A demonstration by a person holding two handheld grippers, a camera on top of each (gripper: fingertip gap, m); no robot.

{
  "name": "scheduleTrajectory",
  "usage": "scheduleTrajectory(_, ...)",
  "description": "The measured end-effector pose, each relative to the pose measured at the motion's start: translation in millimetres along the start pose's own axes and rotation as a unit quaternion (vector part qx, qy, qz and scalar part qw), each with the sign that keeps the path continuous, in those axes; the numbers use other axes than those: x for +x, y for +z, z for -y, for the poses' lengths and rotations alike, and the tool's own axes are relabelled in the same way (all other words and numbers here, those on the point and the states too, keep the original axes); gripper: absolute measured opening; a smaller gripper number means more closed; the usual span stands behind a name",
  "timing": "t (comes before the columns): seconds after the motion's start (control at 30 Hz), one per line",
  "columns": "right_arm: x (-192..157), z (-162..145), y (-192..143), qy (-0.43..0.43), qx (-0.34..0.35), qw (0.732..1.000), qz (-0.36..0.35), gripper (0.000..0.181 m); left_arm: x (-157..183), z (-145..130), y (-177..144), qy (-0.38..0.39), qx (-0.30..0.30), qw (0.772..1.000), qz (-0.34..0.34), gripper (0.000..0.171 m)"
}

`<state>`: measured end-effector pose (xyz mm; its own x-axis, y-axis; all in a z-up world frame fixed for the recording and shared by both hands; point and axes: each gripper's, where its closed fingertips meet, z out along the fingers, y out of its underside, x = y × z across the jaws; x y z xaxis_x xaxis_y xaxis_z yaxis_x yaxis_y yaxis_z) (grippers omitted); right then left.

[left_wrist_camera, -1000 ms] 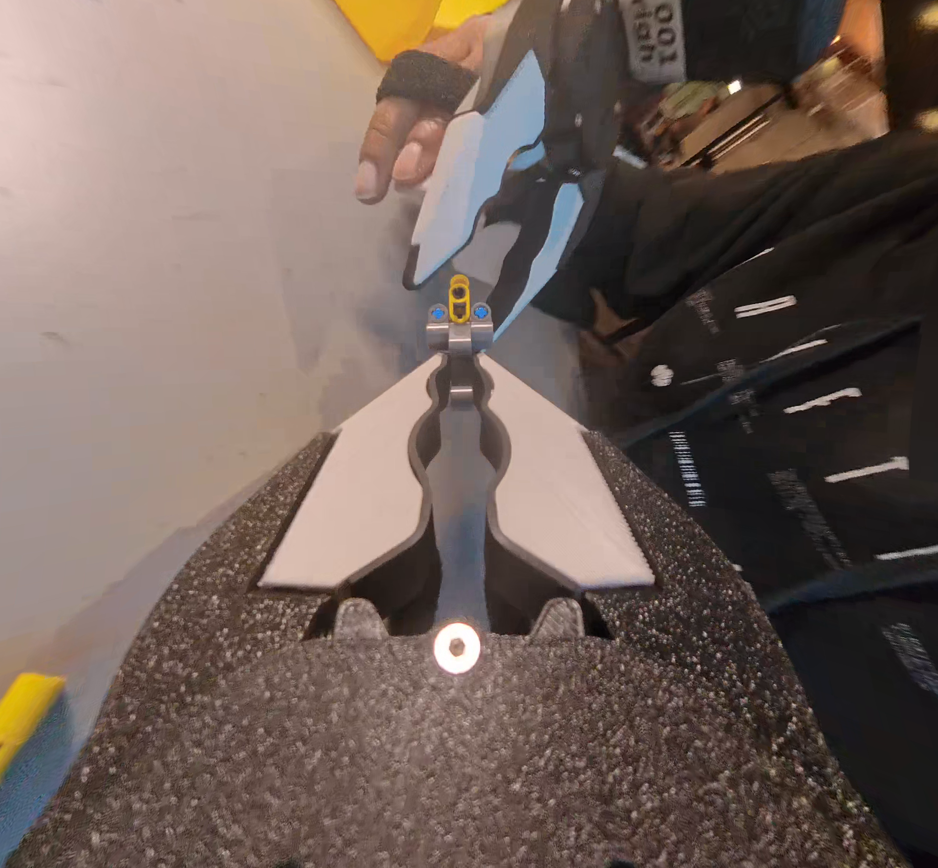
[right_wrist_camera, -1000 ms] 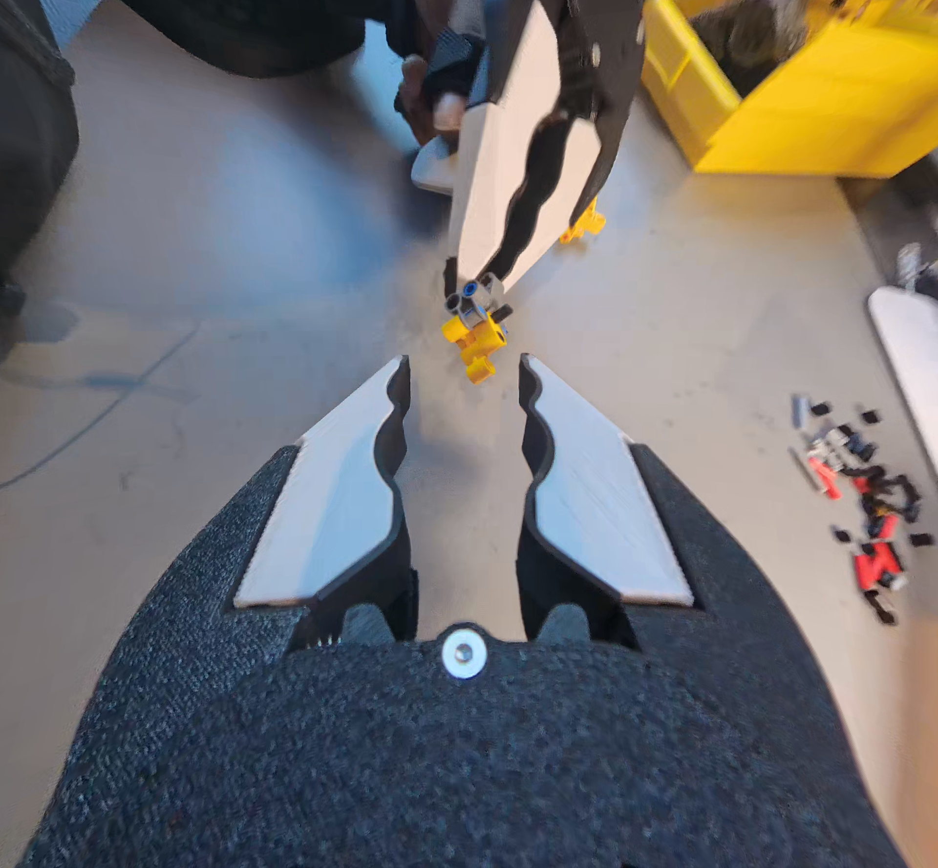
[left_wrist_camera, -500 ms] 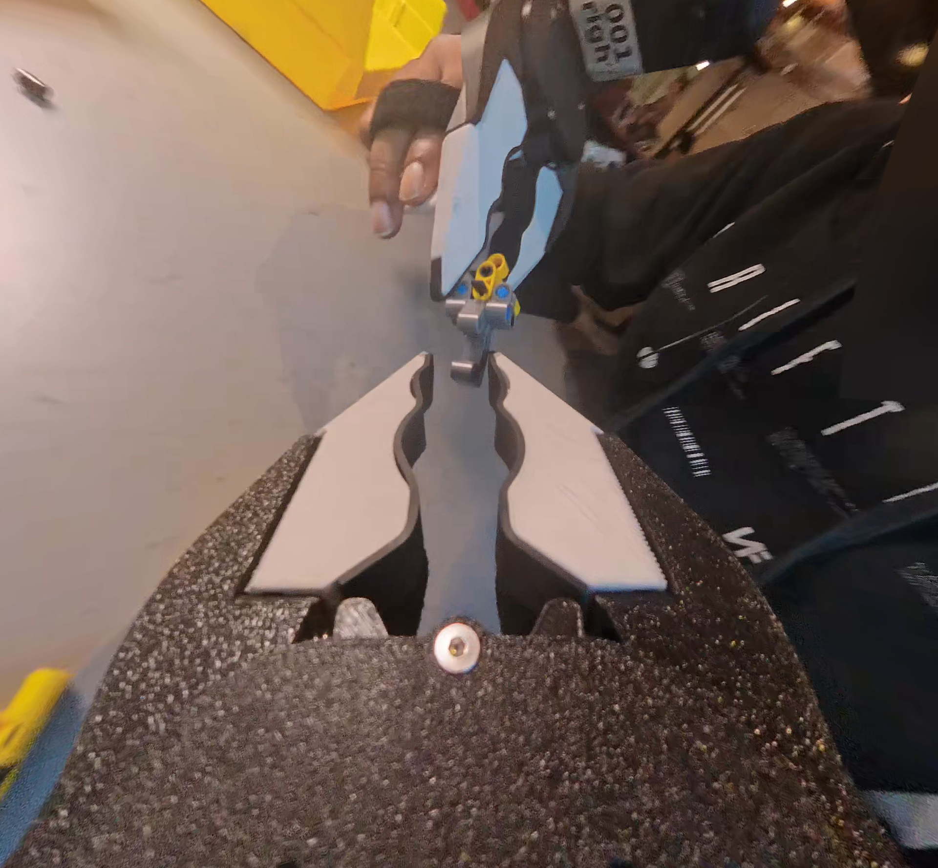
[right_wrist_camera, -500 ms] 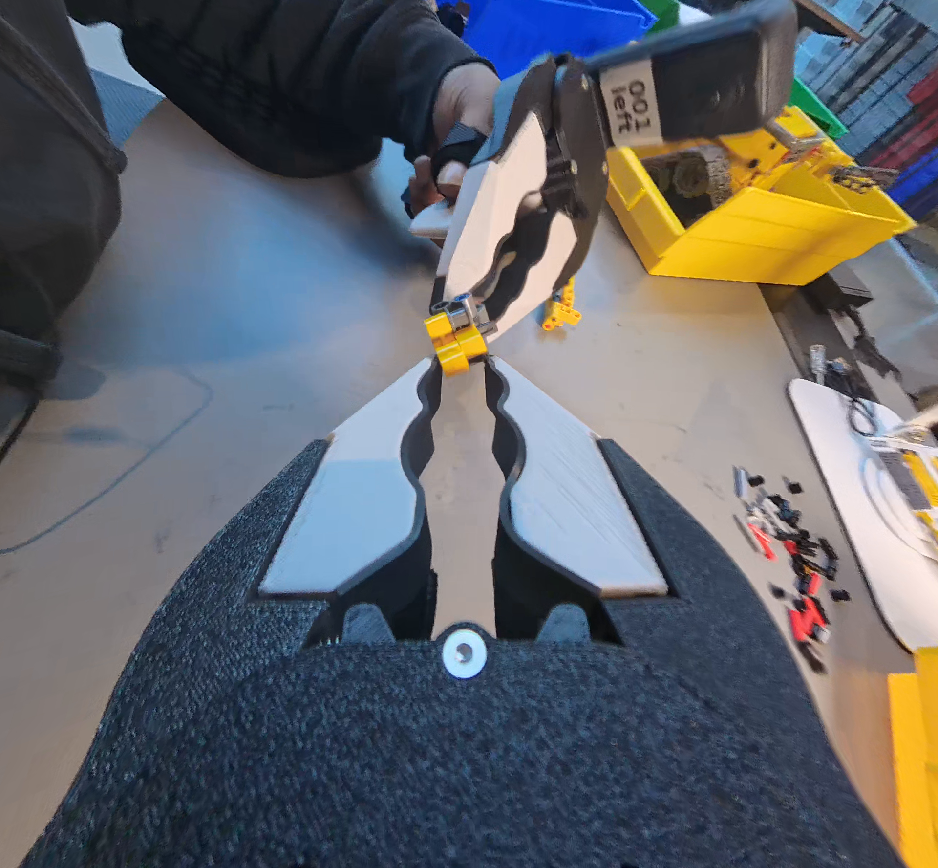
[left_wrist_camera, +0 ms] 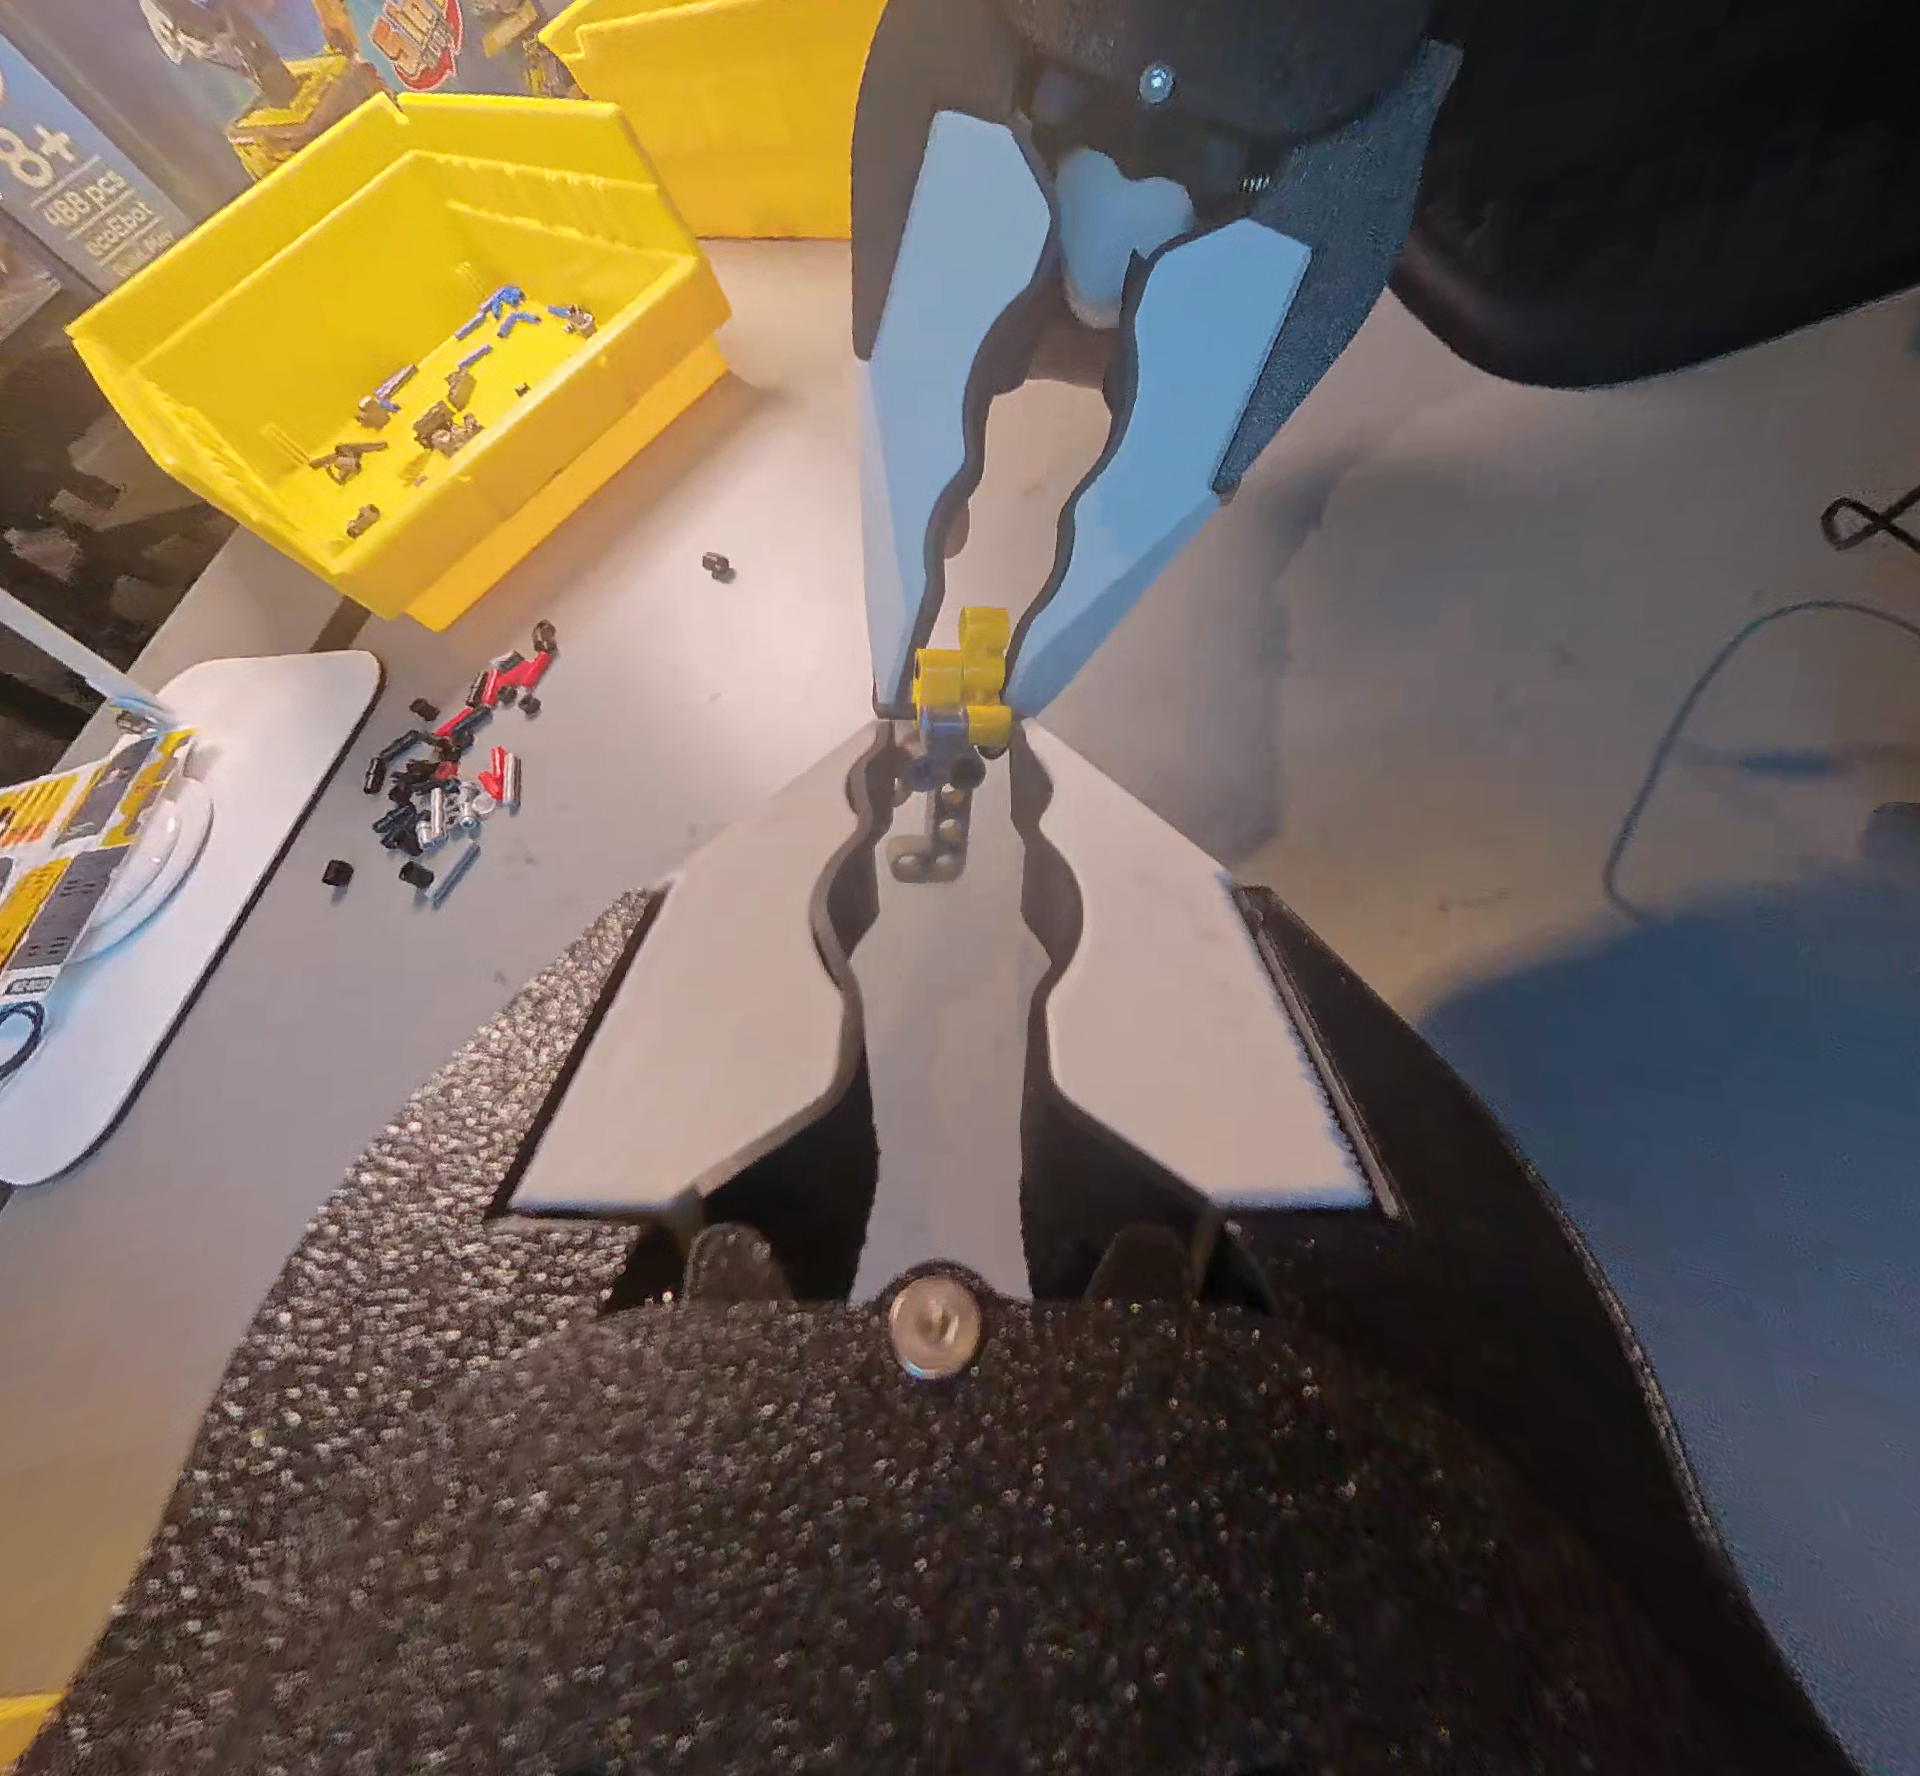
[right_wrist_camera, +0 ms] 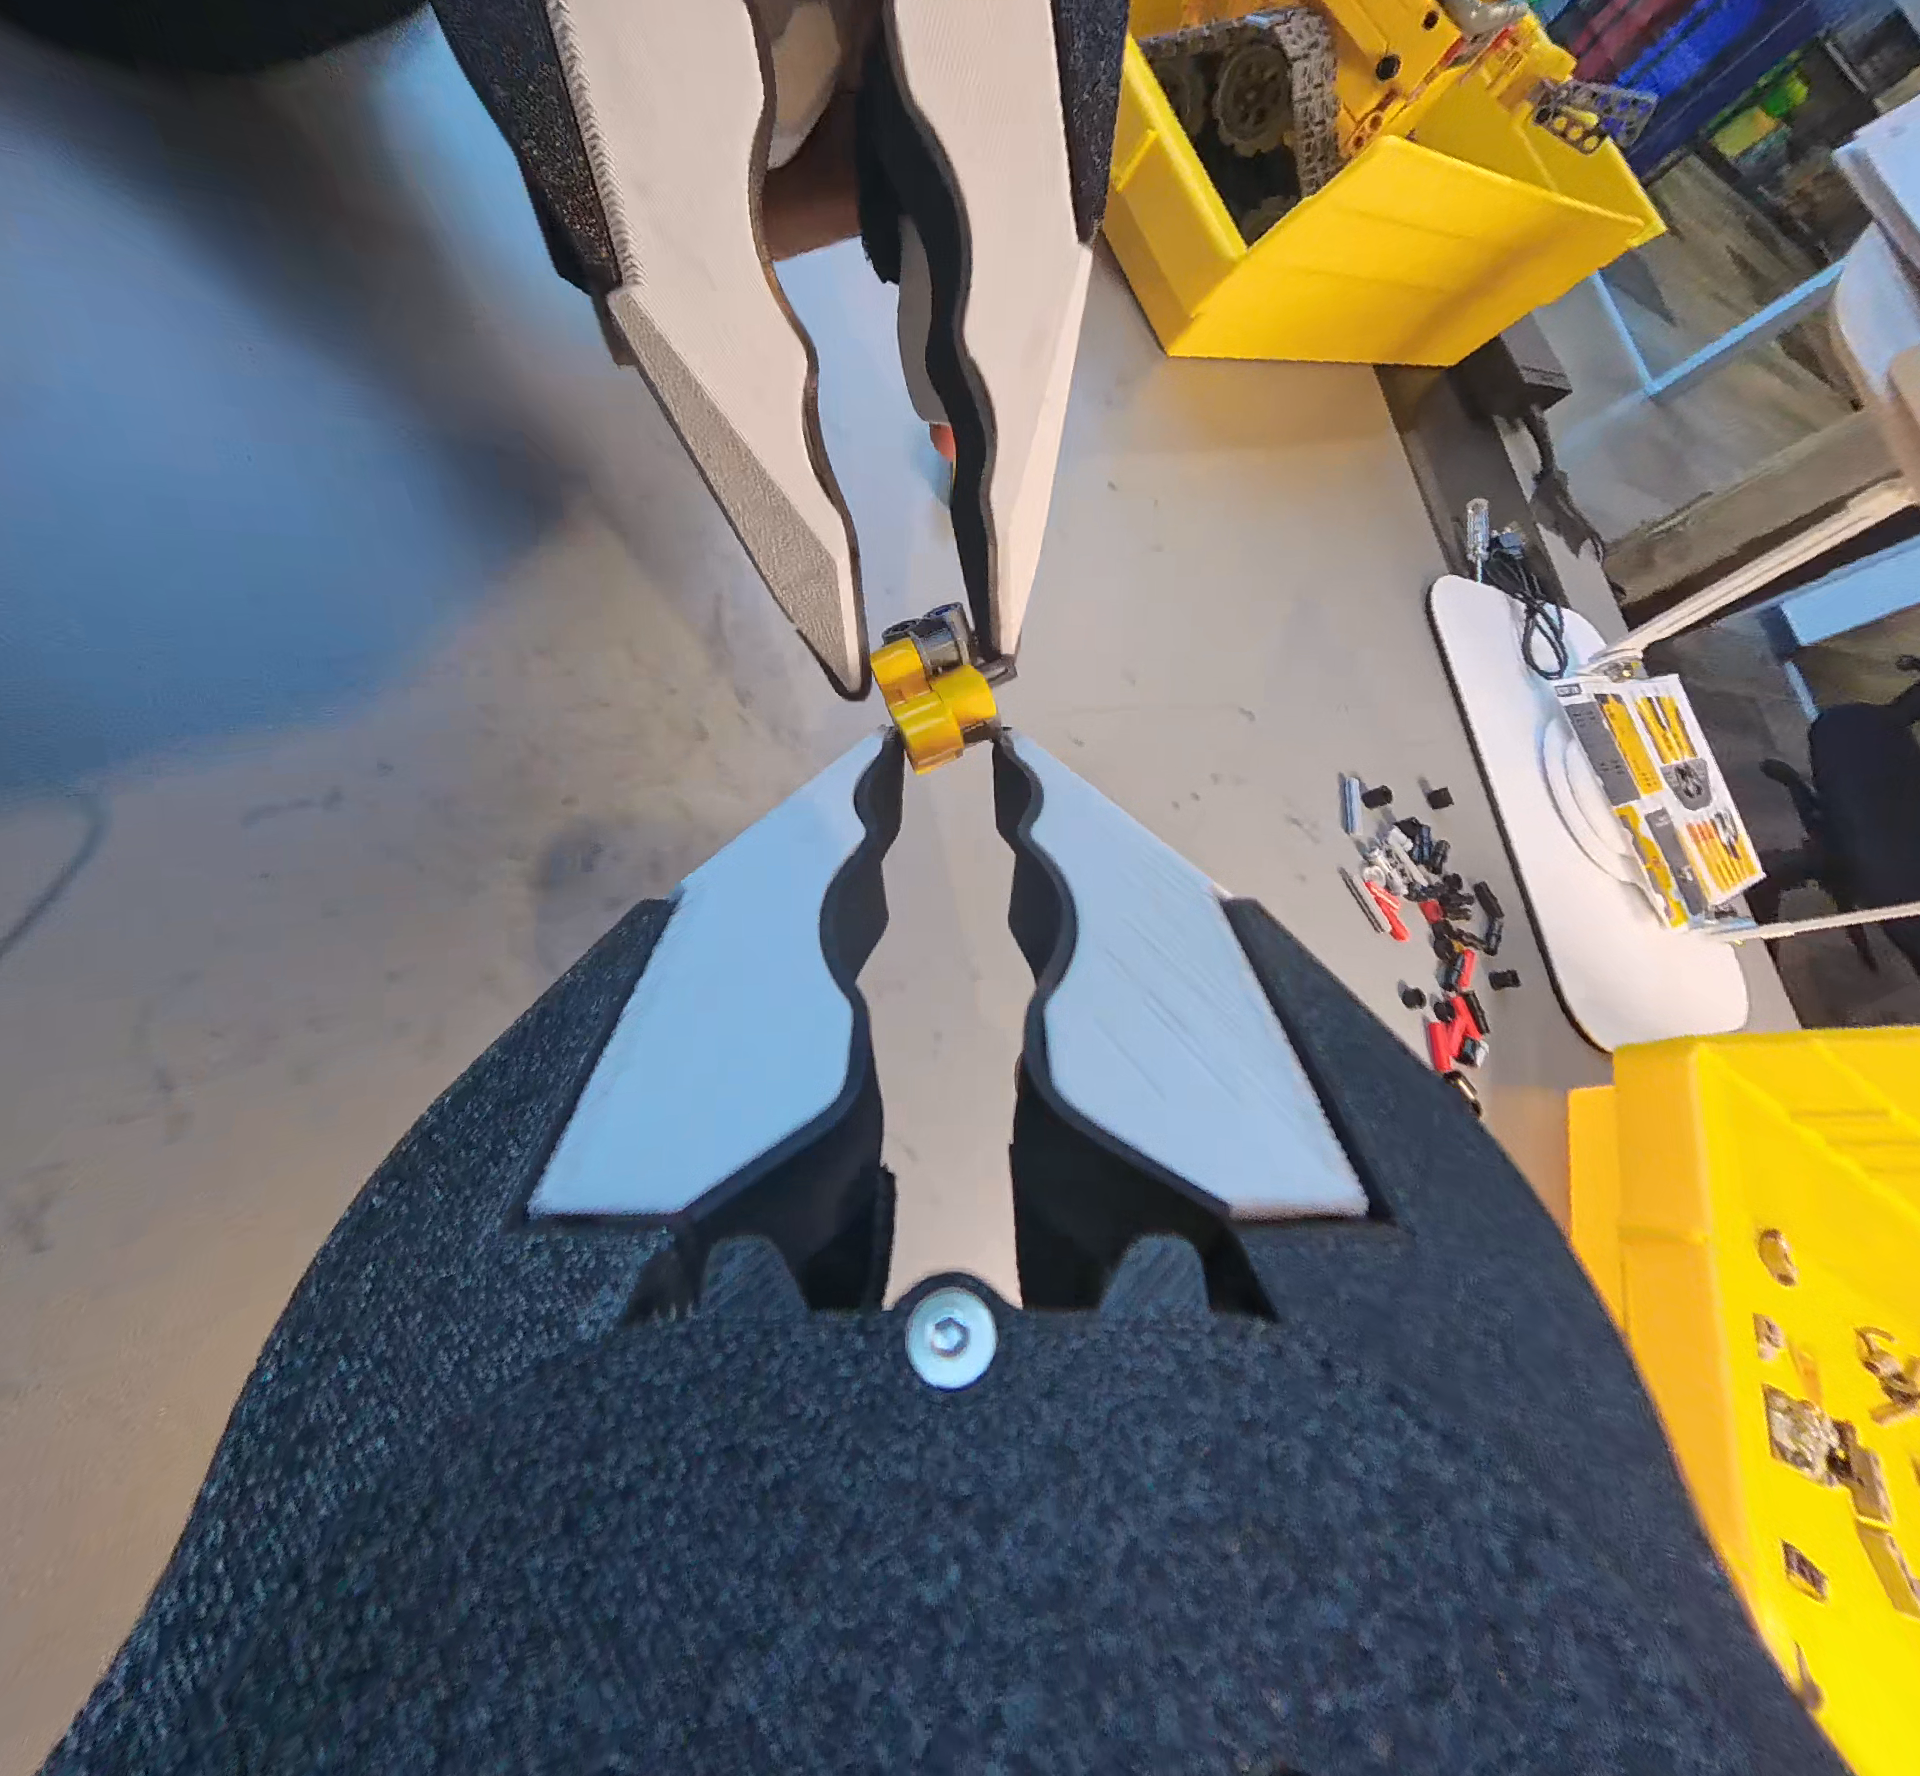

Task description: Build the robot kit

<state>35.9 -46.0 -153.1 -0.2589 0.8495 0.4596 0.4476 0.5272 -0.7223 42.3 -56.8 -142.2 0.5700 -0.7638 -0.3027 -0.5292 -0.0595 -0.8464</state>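
Note:
A small brick assembly hangs between the two grippers above the grey table [left_wrist_camera: 1351, 687]. Its yellow connectors [left_wrist_camera: 961, 672] sit on top of a dark grey beam with blue pins [left_wrist_camera: 940, 817]. In the left wrist view my right gripper [left_wrist_camera: 958, 700] comes down from above and is shut on the yellow connectors. My left gripper [left_wrist_camera: 954, 739] is slightly open, its fingers flanking the grey beam with a gap on each side. In the right wrist view my right gripper [right_wrist_camera: 943, 739] pinches the yellow connectors [right_wrist_camera: 930, 703], and the left gripper [right_wrist_camera: 928, 677] faces it tip to tip around the grey part [right_wrist_camera: 930, 635].
A yellow bin [left_wrist_camera: 416, 355] holding several small parts and a second yellow bin [left_wrist_camera: 748, 64] stand at the back left. Loose red and black pieces [left_wrist_camera: 457, 770] lie beside a white board [left_wrist_camera: 260, 739]. Another yellow bin [right_wrist_camera: 1351, 199] holds a tracked model. A thin cable [left_wrist_camera: 1714, 687] lies on the right. Both grippers' tips are close together, under 4 cm apart.
The right gripper closed in from wide open and shut on the yellow connectors. The left gripper loosened from its grip on the grey beam. Both grippers swung round to face the bins.

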Motion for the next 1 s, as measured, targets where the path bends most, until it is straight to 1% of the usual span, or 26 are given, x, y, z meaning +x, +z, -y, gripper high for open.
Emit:
scheduleTrajectory(0.1, 1, 15, -9, 0.003, 0.064, 0.998, 0.007, 0.017, 2, 13, -12, 0.005, 0.056, 0.998, -0.017, 0.021)
scheduleTrajectory(0.2, -3, 40, -28, 0.027, 0.16, 0.986, 0.043, 0.016, 9, 33, -32, 0.0, 0.149, 0.987, -0.057, 0.019)
scheduleTrajectory(0.27, -6, 52, -37, 0.036, 0.203, 0.977, 0.058, 0.016, 12, 40, -39, 0.003, 0.172, 0.982, -0.075, 0.019)
scheduleTrajectory(0.3, -7, 55, -39, 0.036, 0.21, 0.975, 0.063, 0.017, 14, 41, -40, 0.006, 0.177, 0.981, -0.08, 0.019)
scheduleTrajectory(0.4, -12, 58, -42, 0.03, 0.221, 0.972, 0.073, 0.019, 20, 43, -40, 0.012, 0.18, 0.979, -0.092, 0.019)
scheduleTrajectory(0.47, -14, 60, -44, 0.03, 0.229, 0.97, 0.081, 0.017, 21, 41, -38, 0.017, 0.173, 0.981, -0.091, 0.019)
scheduleTrajectory(0.57, -15, 59, -43, 0.032, 0.223, 0.97, 0.086, 0.016, 21, 40, -37, 0.011, 0.168, 0.982, -0.09, 0.019)
scheduleTrajectory(0.67, -8, 57, -43, 0.038, 0.221, 0.972, 0.071, 0.016, 13, 40, -36, 0.011, 0.161, 0.985, -0.061, 0.02)
scheduleTrajectory(0.77, -4, 55, -41, 0.035, 0.215, 0.974, 0.056, 0.016, 10, 41, -37, 0.022, 0.161, 0.986, -0.043, 0.015)
scheduleTrajectory(1.0, -3, 54, -39, 0.013, 0.214, 0.976, 0.04, 0.016, 12, 39, -37, 0.046, 0.138, 0.989, -0.032, 0.015)
